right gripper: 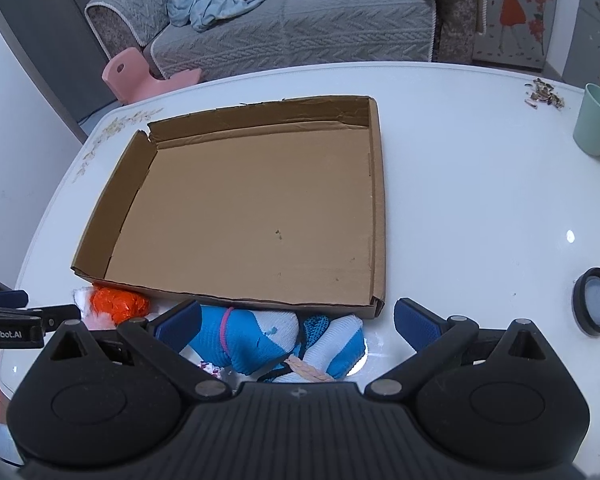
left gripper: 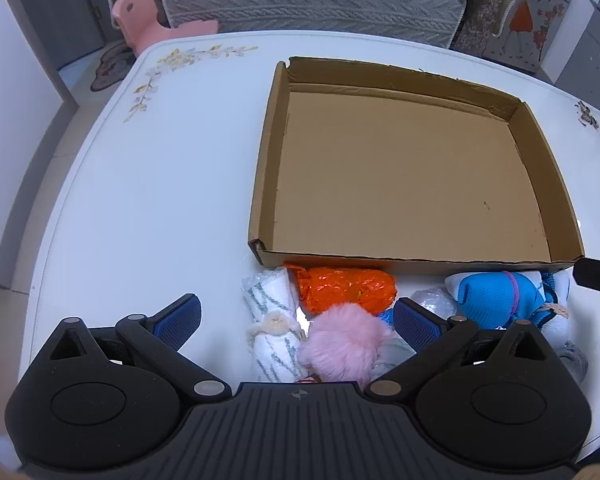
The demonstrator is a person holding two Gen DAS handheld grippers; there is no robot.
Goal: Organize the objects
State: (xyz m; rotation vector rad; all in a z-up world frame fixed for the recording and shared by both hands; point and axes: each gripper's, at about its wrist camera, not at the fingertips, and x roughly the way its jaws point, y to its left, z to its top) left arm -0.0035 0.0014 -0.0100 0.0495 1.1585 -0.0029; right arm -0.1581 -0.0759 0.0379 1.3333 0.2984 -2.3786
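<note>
on the white surface [left gripper: 140,184] sat the cardboard tray [left gripper: 404,260]; your left tongs [left gripper: 296,316] and right tongs [right gripper: 298,318] hung wide open above rolled socks [right gripper: 252,336], gripping nothing.

Table top [right gripper: 460,200]: glossy, smooth white, showing lamp glints. Shallow tray box [left gripper: 266,148]: matt brown corrugated cardboard, edges rough and torn. Orange bundle [left gripper: 346,288]: crinkled shiny plastic film. Pink pompom [left gripper: 346,342]: fluffy fur-like fibre. Rolled towel [left gripper: 272,312]: white woven cloth. Blue-white socks [right gripper: 256,338]: knitted fabric. Cup [right gripper: 594,122]: matt pale green plastic. Sofa cover [right gripper: 300,28]: quilted grey cloth.
</note>
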